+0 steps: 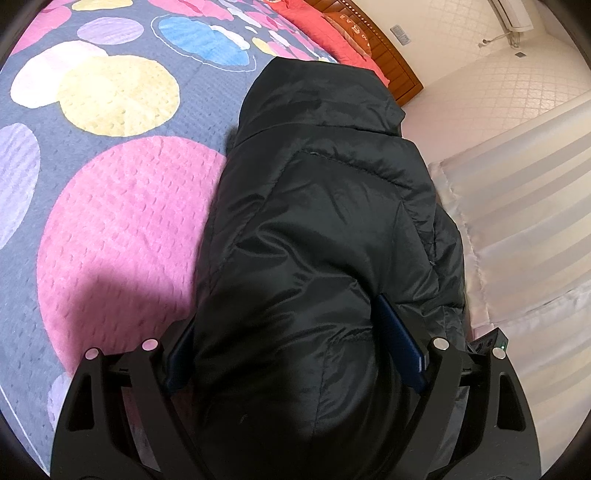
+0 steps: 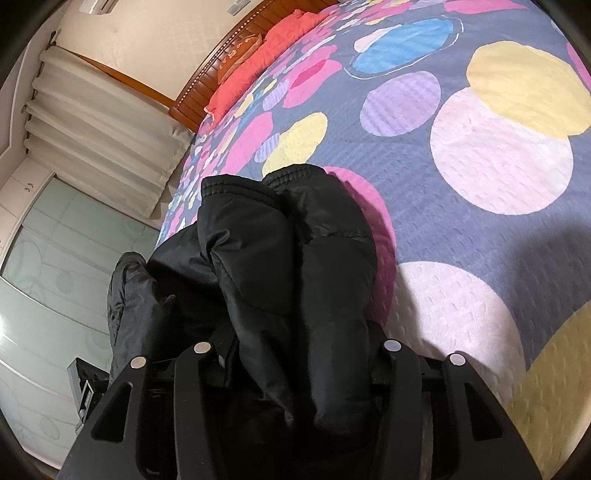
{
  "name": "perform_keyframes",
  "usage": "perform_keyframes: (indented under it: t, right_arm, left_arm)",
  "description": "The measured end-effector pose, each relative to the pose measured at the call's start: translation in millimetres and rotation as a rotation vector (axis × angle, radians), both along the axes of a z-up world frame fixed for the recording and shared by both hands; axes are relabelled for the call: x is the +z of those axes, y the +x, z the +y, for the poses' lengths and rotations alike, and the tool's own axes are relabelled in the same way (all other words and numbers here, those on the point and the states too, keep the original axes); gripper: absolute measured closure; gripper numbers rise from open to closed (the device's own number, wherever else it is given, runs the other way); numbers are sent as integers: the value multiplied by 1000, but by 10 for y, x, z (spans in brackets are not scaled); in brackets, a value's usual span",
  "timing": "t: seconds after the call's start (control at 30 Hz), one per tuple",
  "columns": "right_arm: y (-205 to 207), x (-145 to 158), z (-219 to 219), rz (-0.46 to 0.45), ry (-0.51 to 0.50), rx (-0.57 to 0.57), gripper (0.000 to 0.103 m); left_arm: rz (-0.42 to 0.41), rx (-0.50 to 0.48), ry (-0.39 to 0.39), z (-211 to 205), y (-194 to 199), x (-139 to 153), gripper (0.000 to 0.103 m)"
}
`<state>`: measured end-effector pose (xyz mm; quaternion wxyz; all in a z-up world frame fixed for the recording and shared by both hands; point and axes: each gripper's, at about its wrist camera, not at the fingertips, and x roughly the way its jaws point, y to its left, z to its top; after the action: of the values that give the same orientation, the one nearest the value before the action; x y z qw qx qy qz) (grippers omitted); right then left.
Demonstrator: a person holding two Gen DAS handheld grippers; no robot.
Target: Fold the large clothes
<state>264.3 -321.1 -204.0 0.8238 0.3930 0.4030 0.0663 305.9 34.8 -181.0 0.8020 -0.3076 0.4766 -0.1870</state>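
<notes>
Black jacket [image 1: 317,229] fills frame centre — my left gripper [image 1: 295,354] clamps it, right gripper [image 2: 295,354] too, above spotted bedspread [image 1: 110,221].

The bed [image 1: 110,177] wore a grey-blue cover printed with large pink, yellow, lilac and blue circles. A black padded jacket [image 1: 317,236] lay on it along its edge, its hood toward twelve o'clock in the left wrist view. At twelve o'clock beyond the hood, coral-red bedding [image 1: 325,33] lay against the wooden headboard [image 1: 388,55].
</notes>
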Motion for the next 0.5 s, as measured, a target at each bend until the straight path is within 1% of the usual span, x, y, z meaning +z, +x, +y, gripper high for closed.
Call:
perform_keyframes:
  t: [0.17,0.3,0.43,0.5]
  right_arm:
    - [-56,28,-4,4,-12,-7,49]
    - [-145,70,11,10,-22,-10,44]
    - [-285,84,7,19,9,-6,39]
    - [-385,91,8,17,14,-1,38]
  left_arm:
    - [6,6,-2,39,-56,25,12]
    - [0,17,4,81,-172,72,12]
    - [-5,18,12,117,-344,131,12]
    - [-15,22,18,135,-462,161,12]
